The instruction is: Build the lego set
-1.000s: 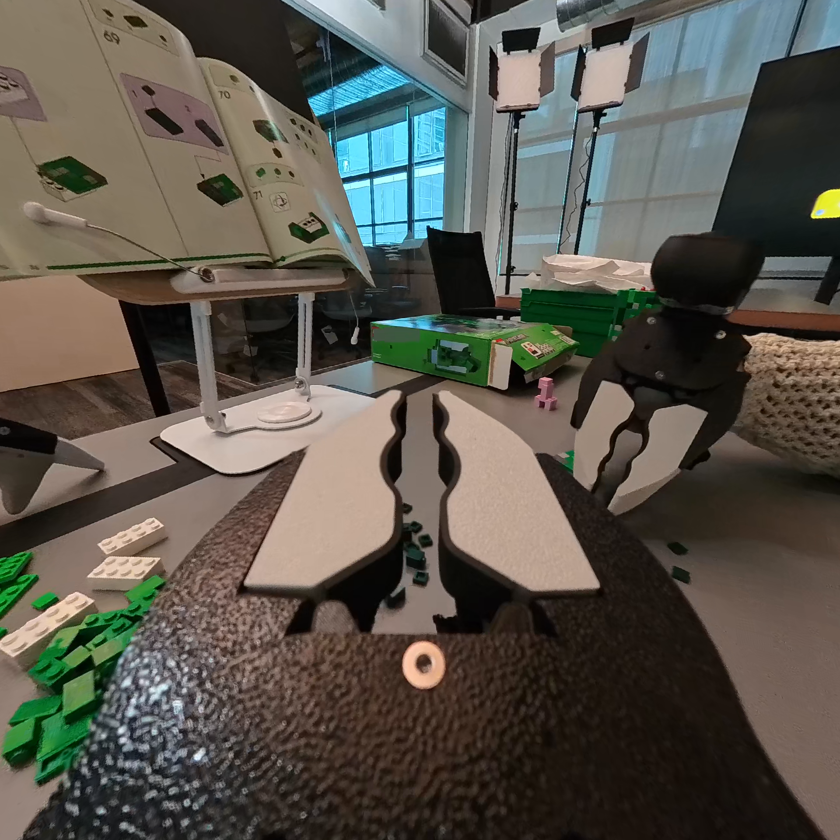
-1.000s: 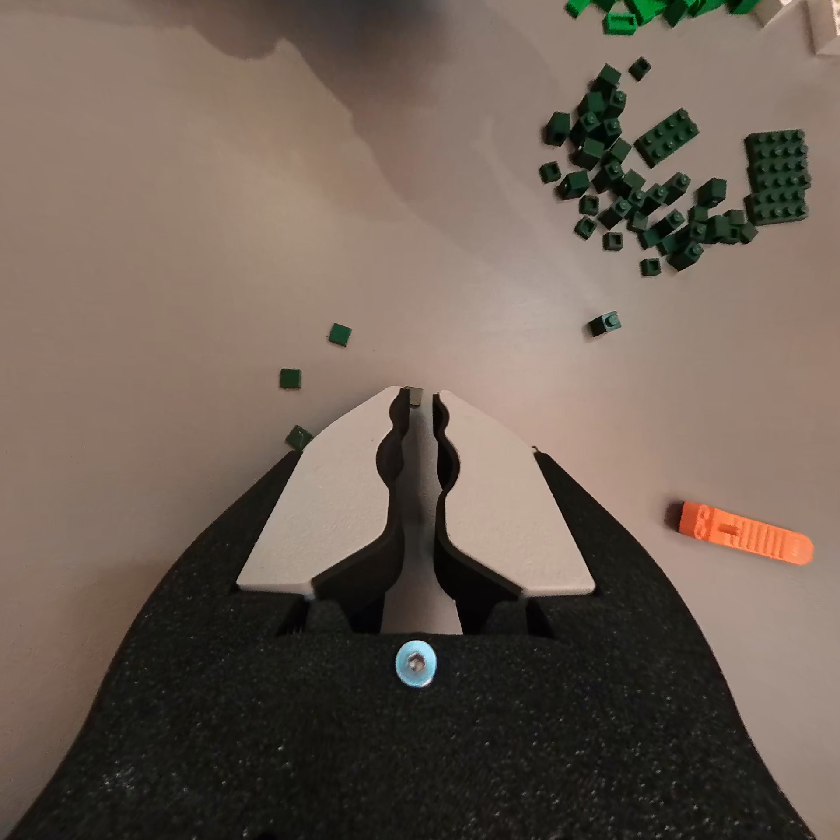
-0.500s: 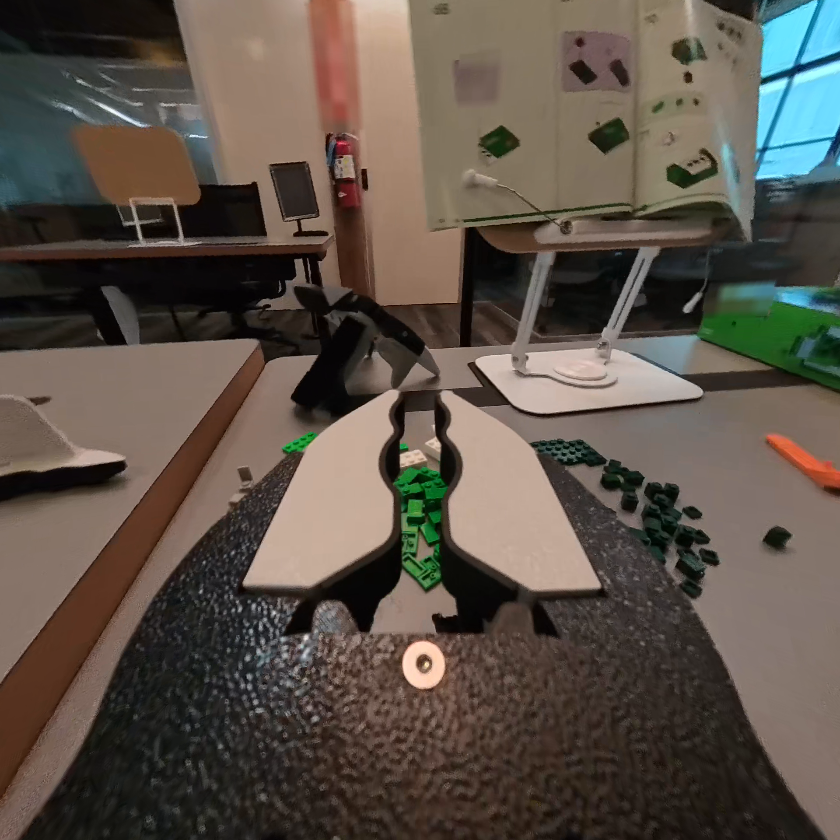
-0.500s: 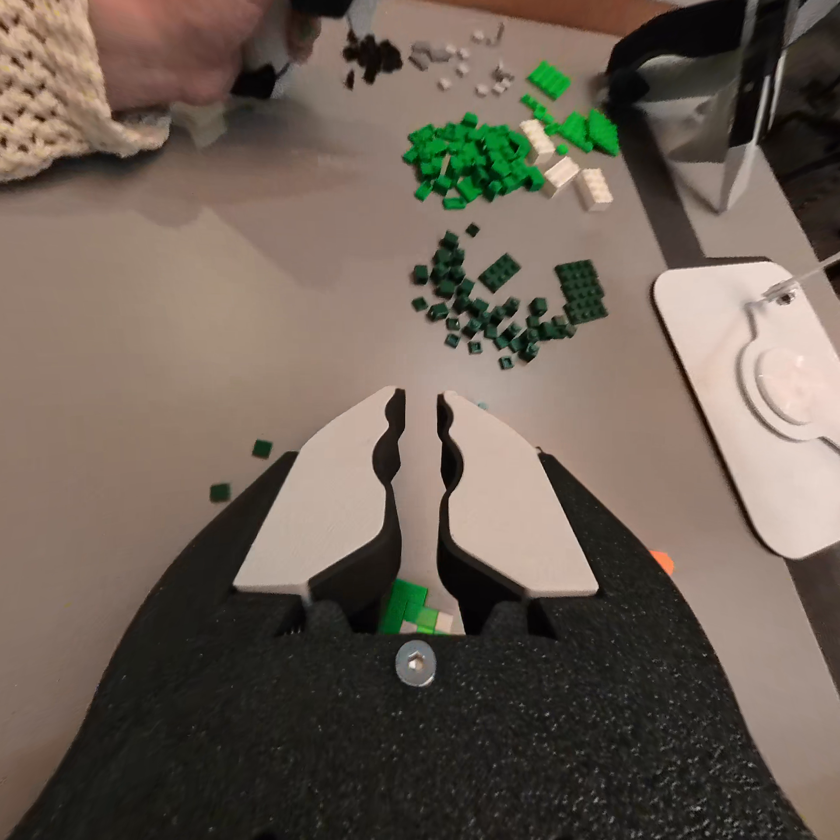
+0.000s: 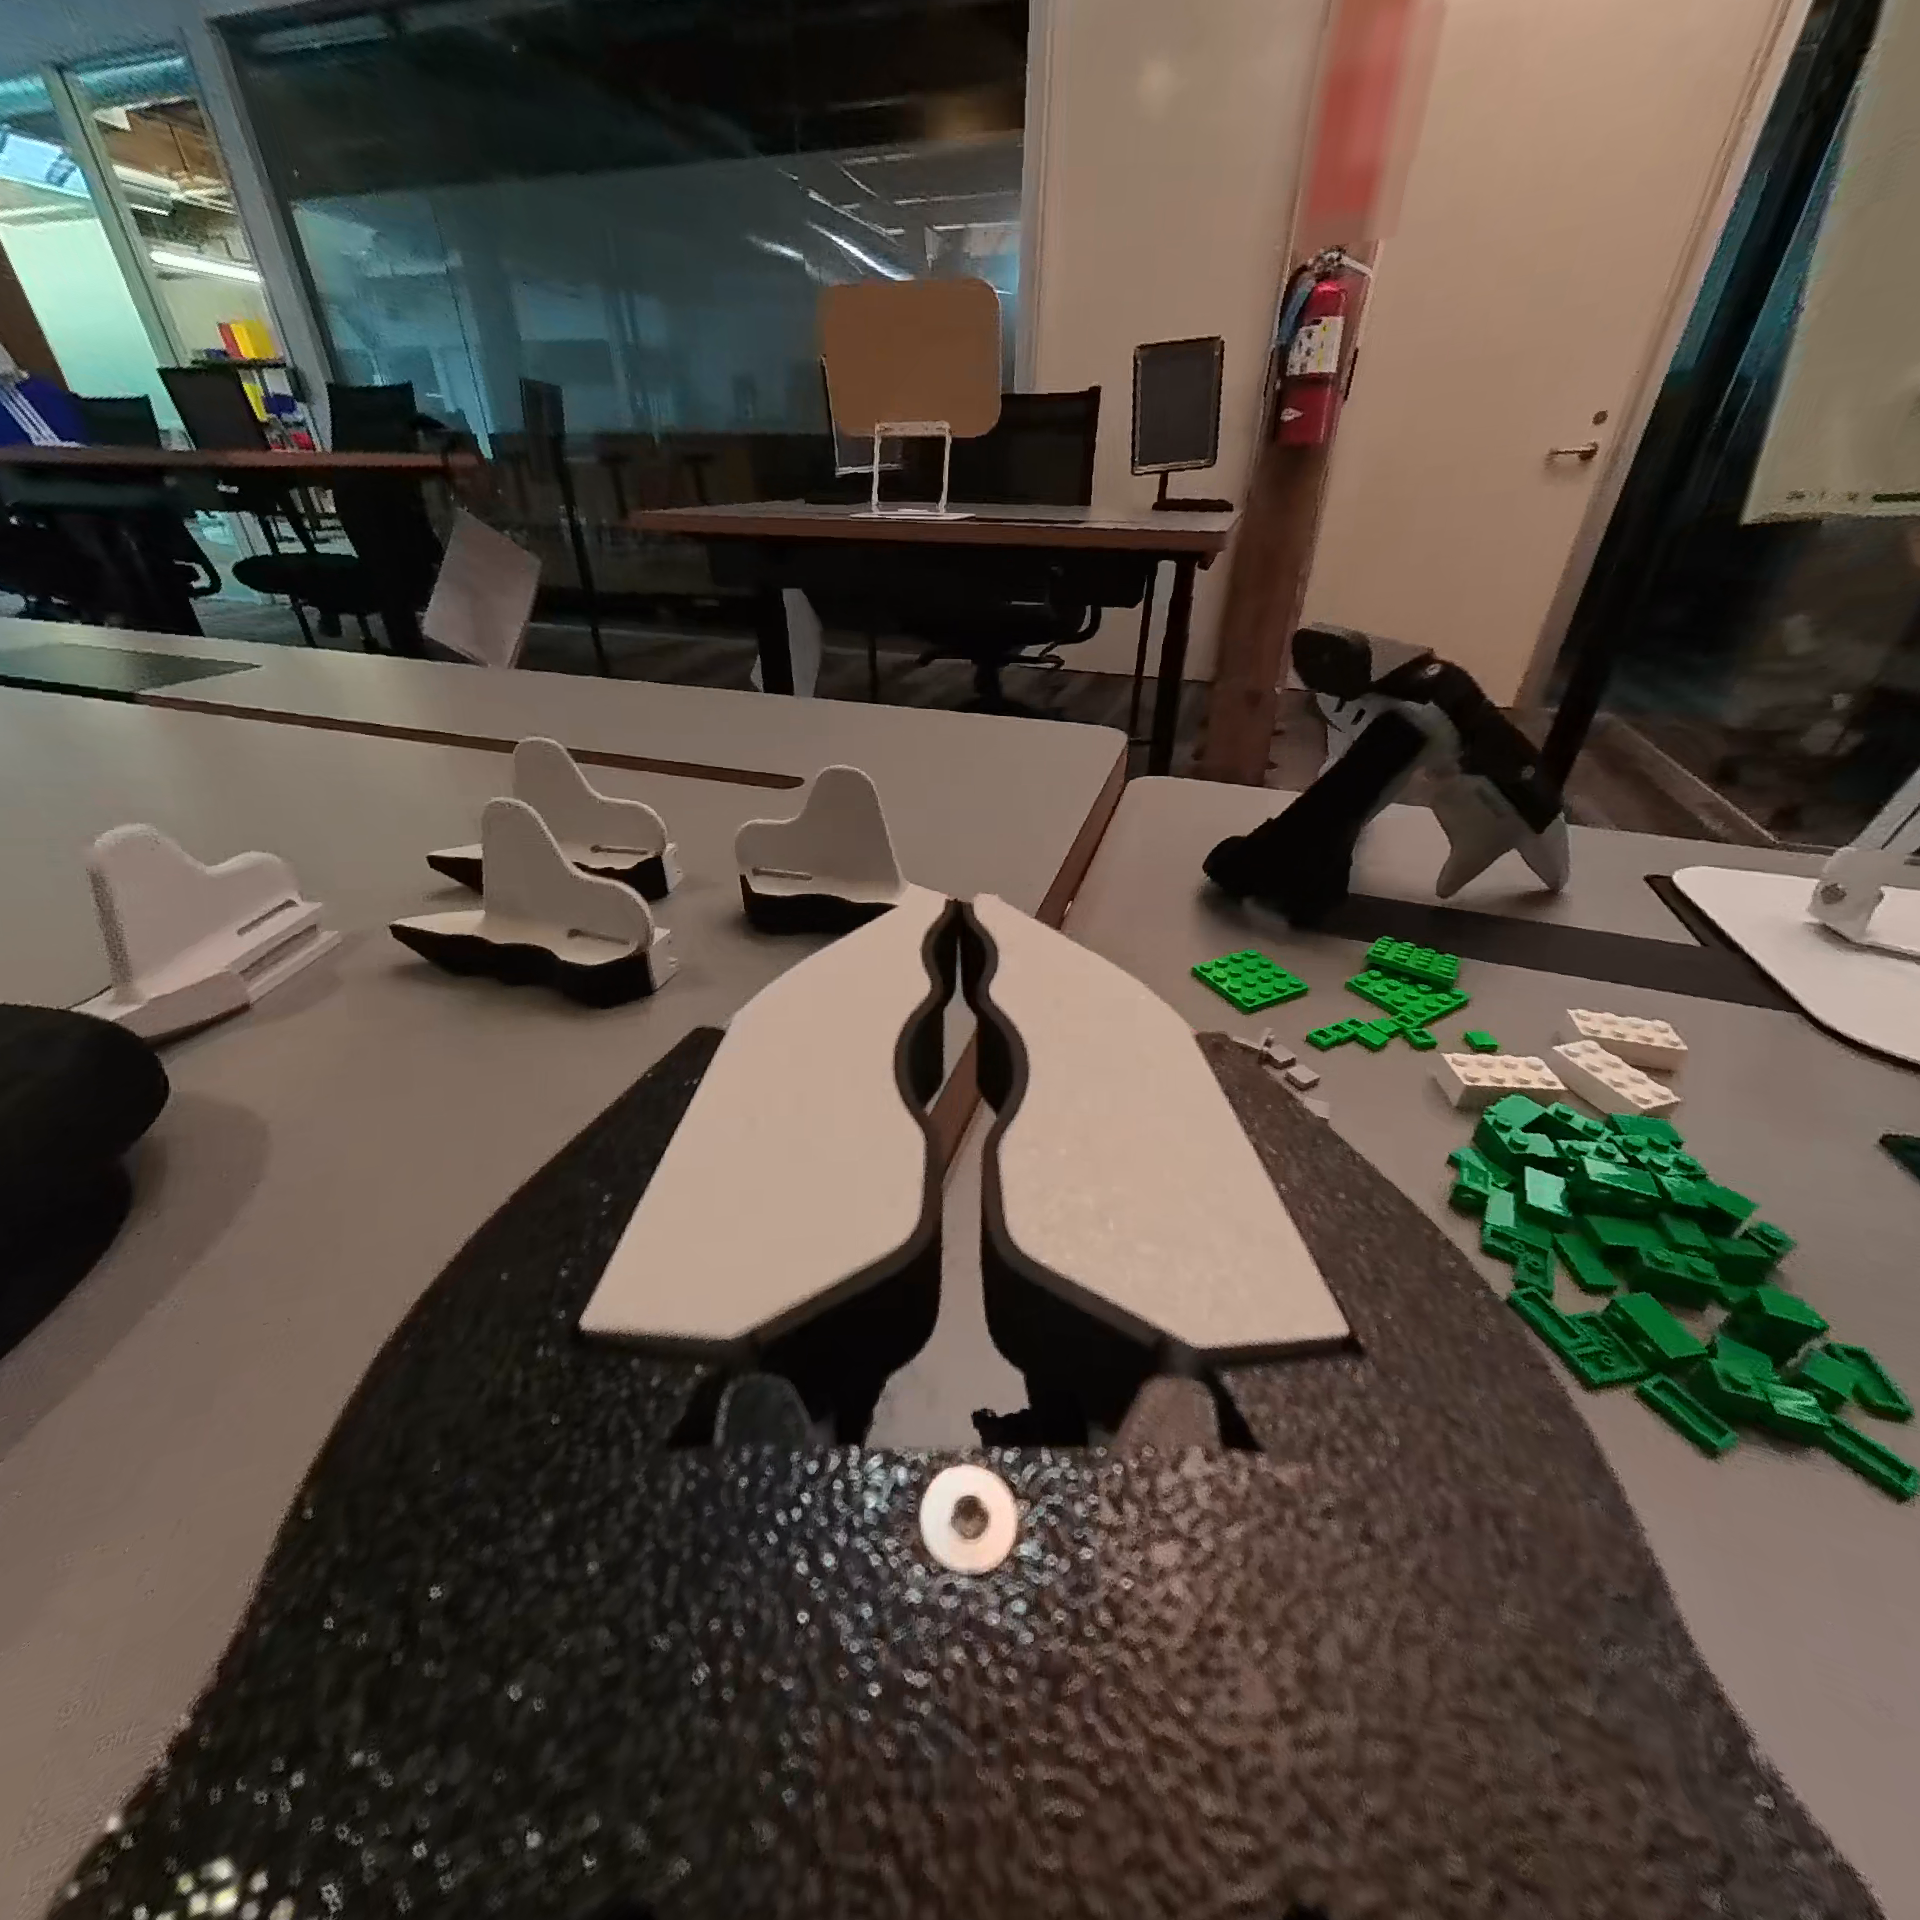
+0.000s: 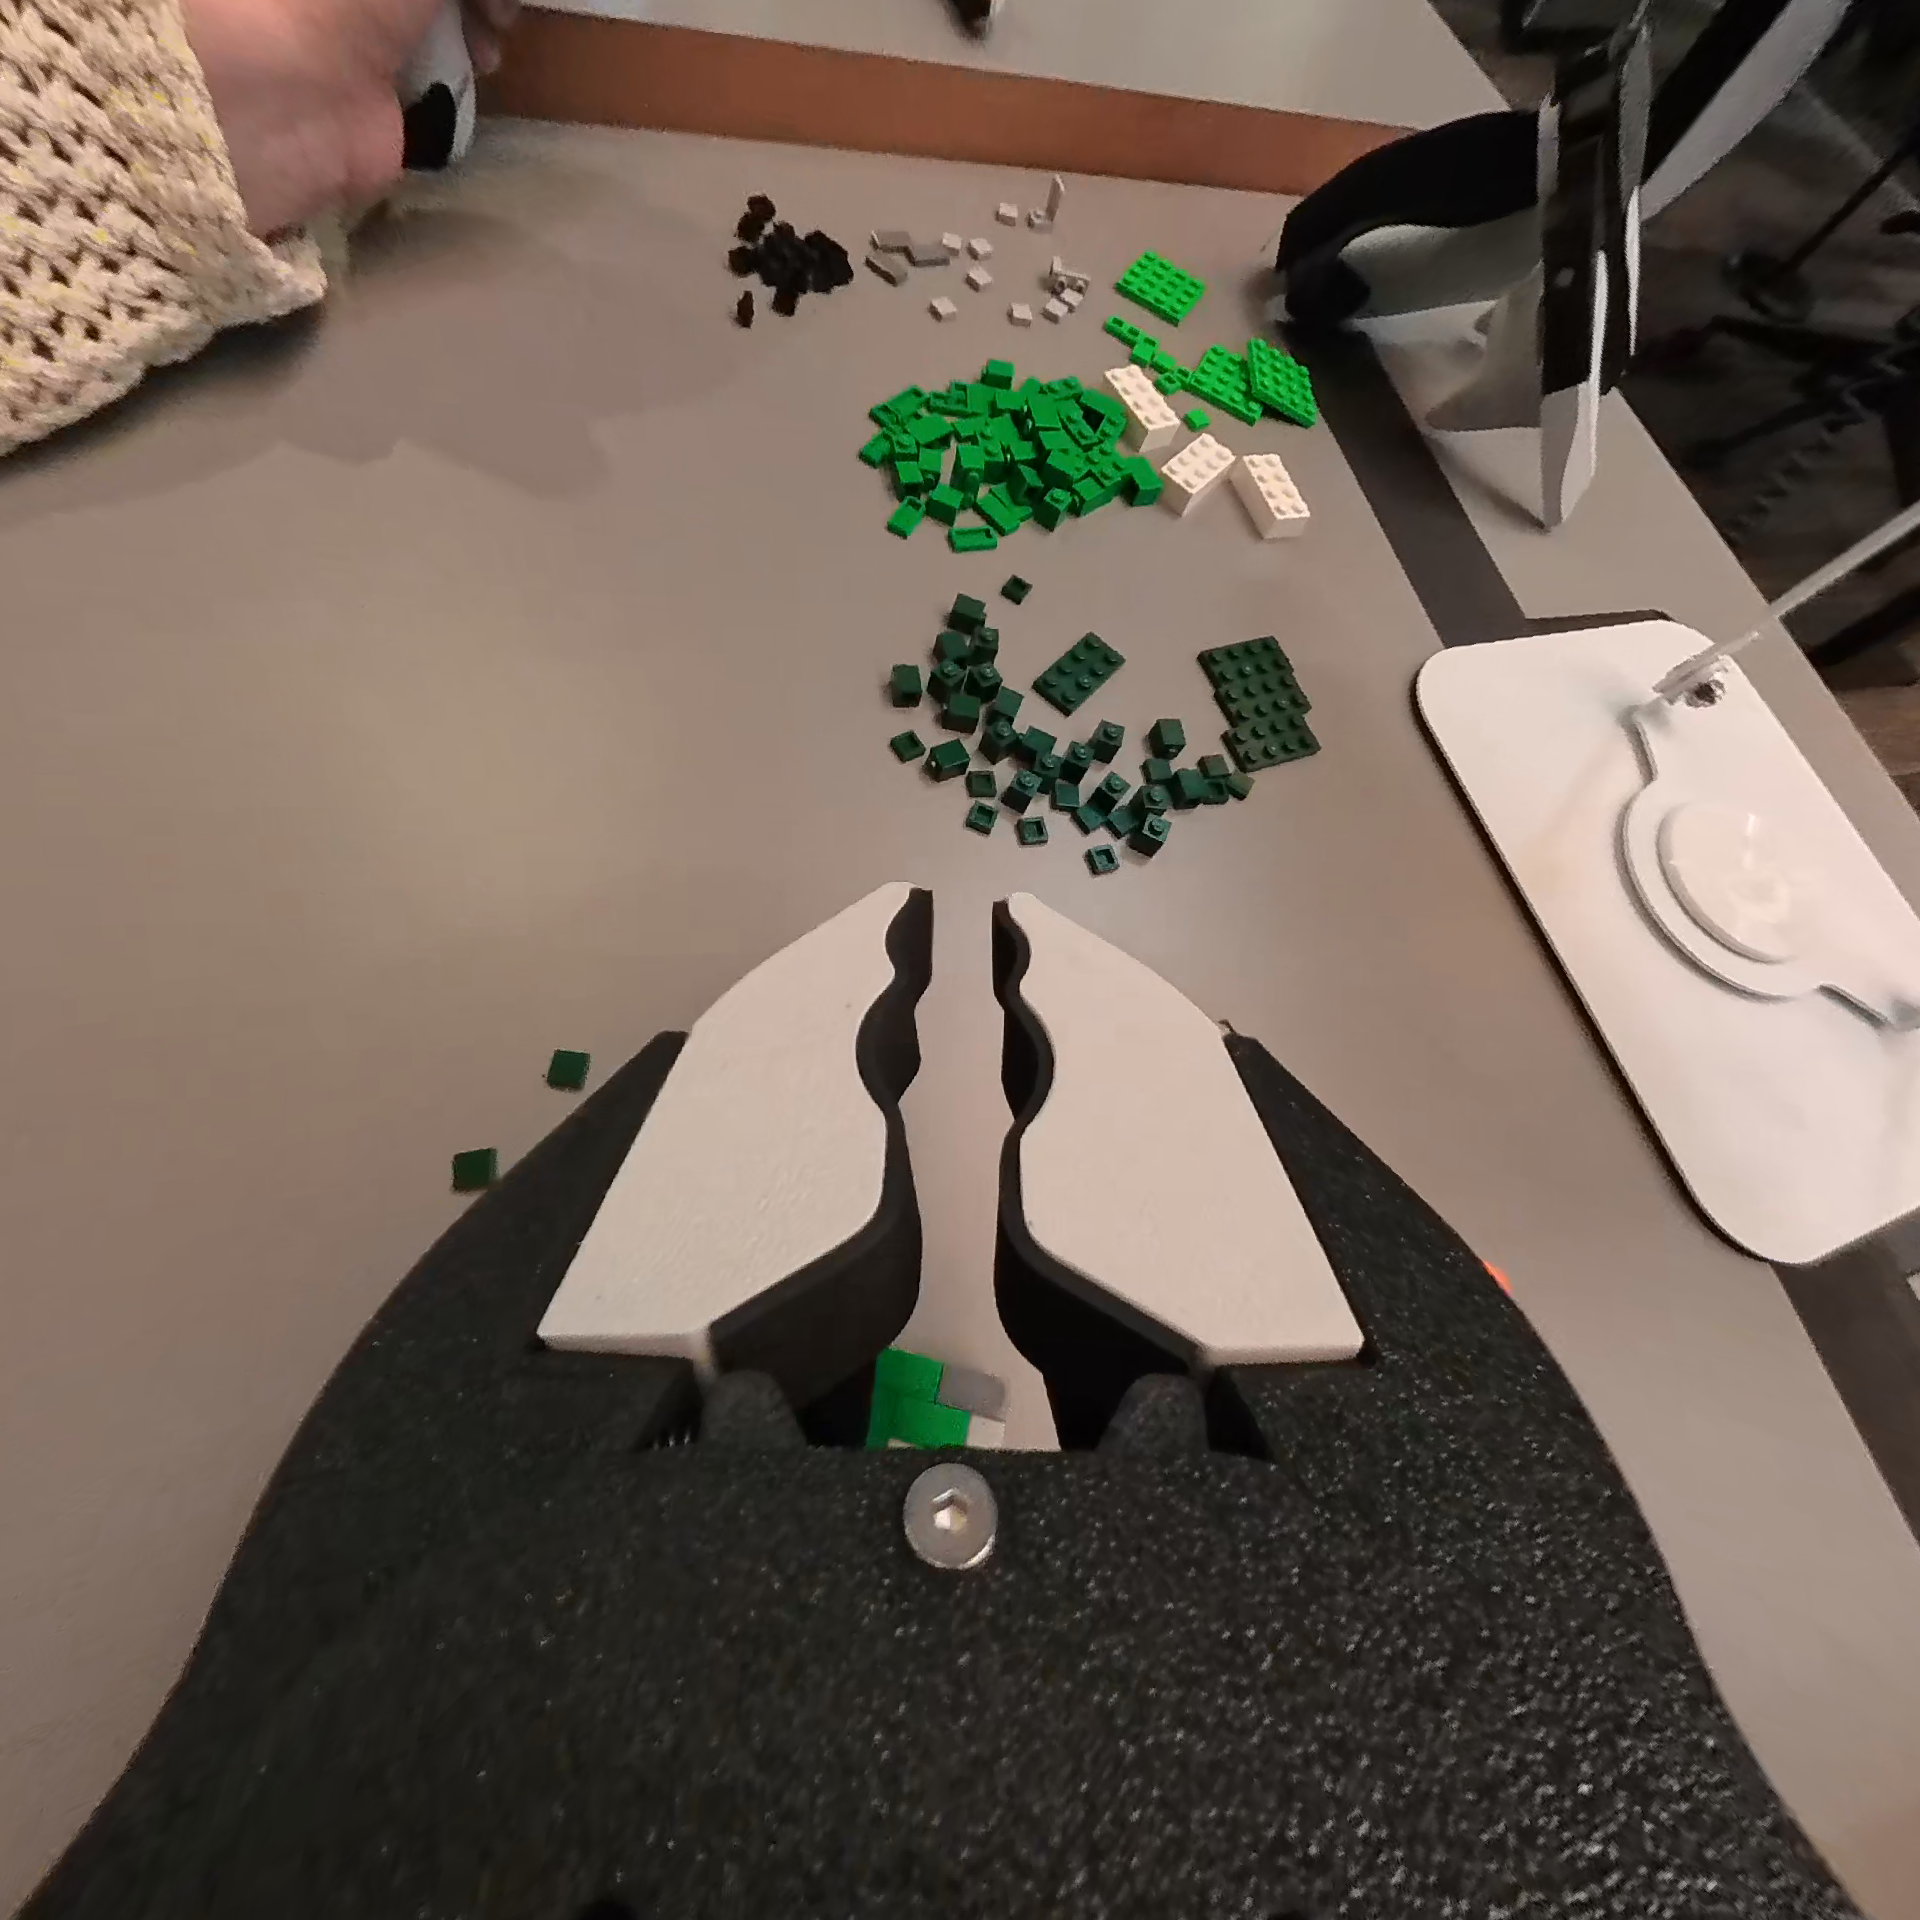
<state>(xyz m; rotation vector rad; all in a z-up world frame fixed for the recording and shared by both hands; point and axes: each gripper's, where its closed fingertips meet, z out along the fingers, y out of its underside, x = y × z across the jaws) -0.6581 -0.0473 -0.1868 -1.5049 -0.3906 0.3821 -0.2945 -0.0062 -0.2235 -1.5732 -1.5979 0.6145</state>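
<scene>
My left gripper is shut and empty, held over the table's left edge, level with the seam to the neighbouring table. A pile of bright green bricks and white bricks lie to its right. My right gripper is slightly open with nothing between its tips. Ahead of it lie a dark green brick pile, the bright green pile and white bricks. A small green and grey build shows under its fingers.
A white book-stand base sits at the right. Black pieces and grey pieces lie far off. A spare gripper rests behind the bricks. Spare finger parts stand on the neighbouring table. A knitted sleeve is at the far left. Left tips to right tips: about 35 centimetres.
My left gripper has swung far left, from the instruction stand to the neighbouring table, and its tips have closed. My right gripper lifted and tilted up; the small piece at its tips no longer shows.
</scene>
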